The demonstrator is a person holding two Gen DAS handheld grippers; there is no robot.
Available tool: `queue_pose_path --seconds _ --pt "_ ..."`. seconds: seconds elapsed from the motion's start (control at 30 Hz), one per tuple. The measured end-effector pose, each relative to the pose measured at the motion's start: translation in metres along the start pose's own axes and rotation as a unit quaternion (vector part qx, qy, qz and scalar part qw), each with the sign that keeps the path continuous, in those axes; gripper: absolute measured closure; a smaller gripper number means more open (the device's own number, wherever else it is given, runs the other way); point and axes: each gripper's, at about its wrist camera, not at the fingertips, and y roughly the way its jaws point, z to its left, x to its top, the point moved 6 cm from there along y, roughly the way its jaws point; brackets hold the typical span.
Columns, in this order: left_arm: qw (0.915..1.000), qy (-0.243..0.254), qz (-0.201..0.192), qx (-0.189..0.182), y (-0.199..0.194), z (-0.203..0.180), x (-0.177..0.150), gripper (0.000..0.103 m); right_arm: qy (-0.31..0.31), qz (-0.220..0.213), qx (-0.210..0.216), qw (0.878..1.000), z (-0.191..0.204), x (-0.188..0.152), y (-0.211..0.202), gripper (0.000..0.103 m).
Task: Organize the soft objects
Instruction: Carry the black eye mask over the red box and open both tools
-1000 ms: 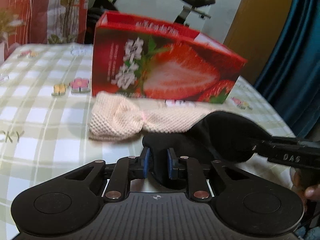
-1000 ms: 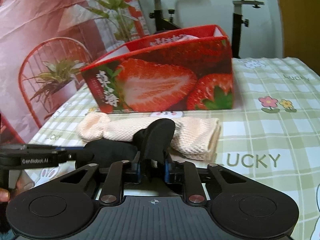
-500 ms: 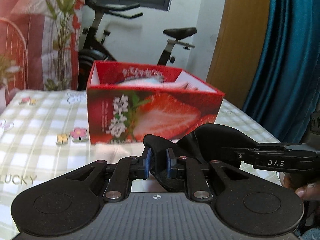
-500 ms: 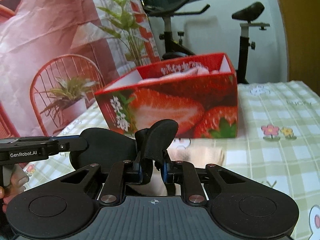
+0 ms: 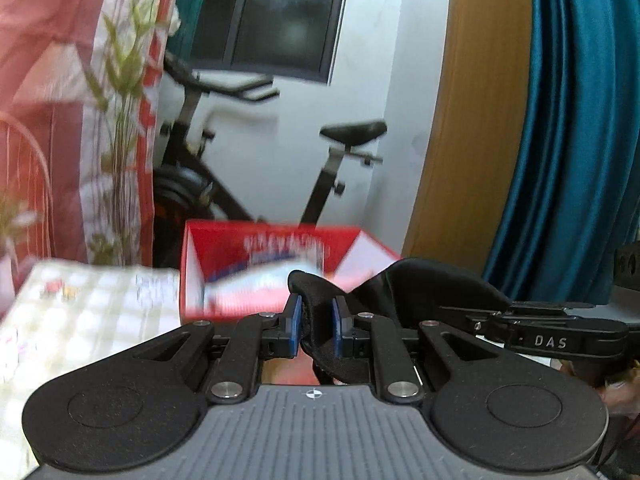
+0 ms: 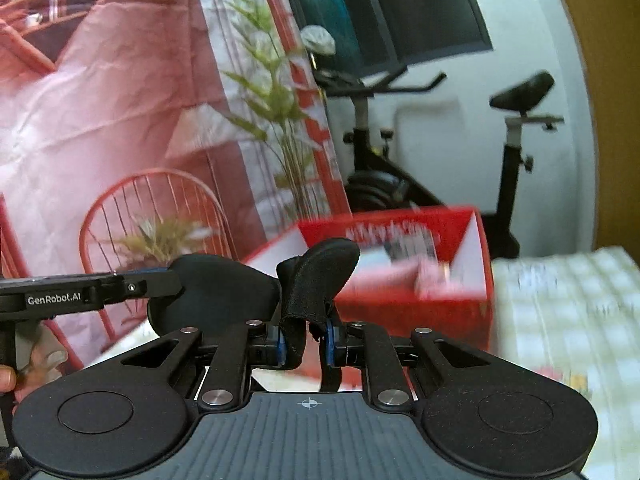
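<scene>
A black soft cloth piece (image 5: 432, 284) hangs in the air between both grippers. My left gripper (image 5: 316, 326) is shut on one end of it. My right gripper (image 6: 304, 338) is shut on the other end (image 6: 320, 268), which sticks up above the blue pads. In the left wrist view the right gripper (image 5: 500, 322) reaches in from the right, and in the right wrist view the left gripper (image 6: 176, 280) comes in from the left. Behind the cloth stands an open red strawberry box (image 5: 248, 240) (image 6: 472, 280) with blurred soft items inside. The pink knitted piece is hidden below.
The box rests on a table with a green checked cloth (image 5: 92, 300) (image 6: 560, 304). Beyond the table stand an exercise bike (image 5: 332, 168), a red wire chair (image 6: 160, 200), a tall plant (image 6: 280, 120) and a blue curtain (image 5: 568, 120). A hand (image 6: 24, 364) shows at the left edge.
Both grippers have risen together with the black cloth, lifting it off the table. The box has dropped lower in both views and its open top now shows; the pink knit is out of sight.
</scene>
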Motion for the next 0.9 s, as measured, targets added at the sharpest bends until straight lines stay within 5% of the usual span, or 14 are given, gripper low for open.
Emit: queue_pose_path --seconds 0.43,0.9 --pt "0.9995 -0.019 -0.019 0.014 0.062 0.031 0.08 0.086 -0.047 -0.016 -0.014 0.999 -0.016 0.102 0.072 0.087" --pt "0.9987 -0.013 0.019 0.046 0.135 0.059 0.09 0.086 -0.059 0.035 -0.05 0.996 -0.054 0.113 0.162 0.087"
